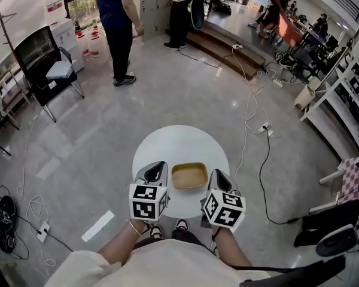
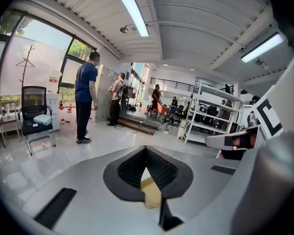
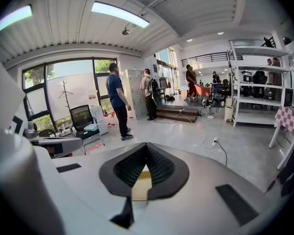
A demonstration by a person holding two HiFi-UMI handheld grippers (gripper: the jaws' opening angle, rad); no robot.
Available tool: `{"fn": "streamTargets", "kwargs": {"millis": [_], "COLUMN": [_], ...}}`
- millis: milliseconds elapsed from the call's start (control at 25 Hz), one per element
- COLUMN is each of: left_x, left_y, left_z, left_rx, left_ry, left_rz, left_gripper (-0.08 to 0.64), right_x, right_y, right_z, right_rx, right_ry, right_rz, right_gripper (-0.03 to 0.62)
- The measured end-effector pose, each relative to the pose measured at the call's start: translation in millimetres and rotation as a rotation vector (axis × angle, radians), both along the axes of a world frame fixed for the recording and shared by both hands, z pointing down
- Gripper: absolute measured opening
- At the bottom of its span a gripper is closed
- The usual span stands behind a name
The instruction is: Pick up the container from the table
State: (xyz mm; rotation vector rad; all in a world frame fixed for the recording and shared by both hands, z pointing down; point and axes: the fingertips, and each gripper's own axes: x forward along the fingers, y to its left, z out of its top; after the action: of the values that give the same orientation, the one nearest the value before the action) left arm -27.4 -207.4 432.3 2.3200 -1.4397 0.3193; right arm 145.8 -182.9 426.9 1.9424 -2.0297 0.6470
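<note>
Beside tan container (image 1: 189, 176) on tabletop (image 1: 179, 139), left tool (image 1: 160, 165) and right tool (image 1: 215, 173) clenched empty, tabletop's near rim unseen.

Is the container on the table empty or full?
Empty. In the head view, the container shows only its bare tan bottom inside the rim.

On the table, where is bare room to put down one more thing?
The far half of the table, beyond the container, is bare. Nearer it is crowded: the left hand-held gripper and the right hand-held gripper flank the container.
</note>
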Motion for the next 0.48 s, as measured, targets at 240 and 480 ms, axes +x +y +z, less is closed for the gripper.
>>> {"fn": "streamTargets", "kwargs": {"millis": [240, 480], "left_x": [-8.7, -21.3], "left_y": [-11.3, -7.7], "left_z": [-11.6, 9.0], "left_rx": [0.02, -0.036], "left_ry": [-0.011, -0.025], "left_rz": [-0.059, -0.109], "left_gripper": [0.015, 0.015], "right_x": [5.9, 6.5], "right_y": [-23.4, -24.9], "right_z": [-5.7, 4.5], "right_rx": [0.015, -0.011], "right_ry": [-0.004, 0.005], "right_rz": [-0.032, -0.058], "right_gripper": [0.025, 0.025]}}
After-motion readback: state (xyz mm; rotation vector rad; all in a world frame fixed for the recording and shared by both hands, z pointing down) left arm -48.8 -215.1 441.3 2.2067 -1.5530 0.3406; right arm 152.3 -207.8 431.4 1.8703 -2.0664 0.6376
